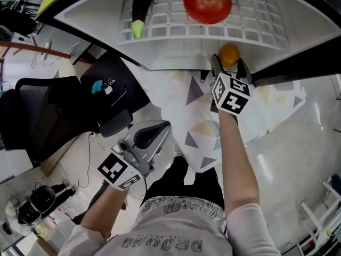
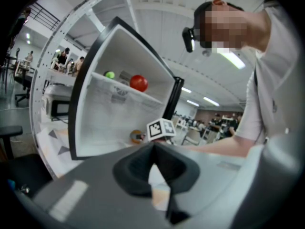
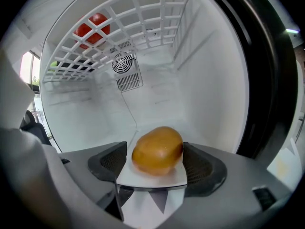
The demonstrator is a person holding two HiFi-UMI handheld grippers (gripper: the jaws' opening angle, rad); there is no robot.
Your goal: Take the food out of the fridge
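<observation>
The fruit (image 3: 158, 149) lies near the front edge of the fridge (image 3: 209, 80) floor, between the right gripper's (image 3: 155, 162) wide-apart jaws, not clamped. It looks firm, light, smooth and likely to roll, so it is best squeezed across its middle. The left gripper's (image 2: 153, 149) jaws are together and empty.

An orange-brown oblong food (image 3: 157, 150) lies on the fridge (image 3: 90, 123) floor, a red apple (image 1: 207, 2) on the wire shelf (image 1: 266, 16) above.
</observation>
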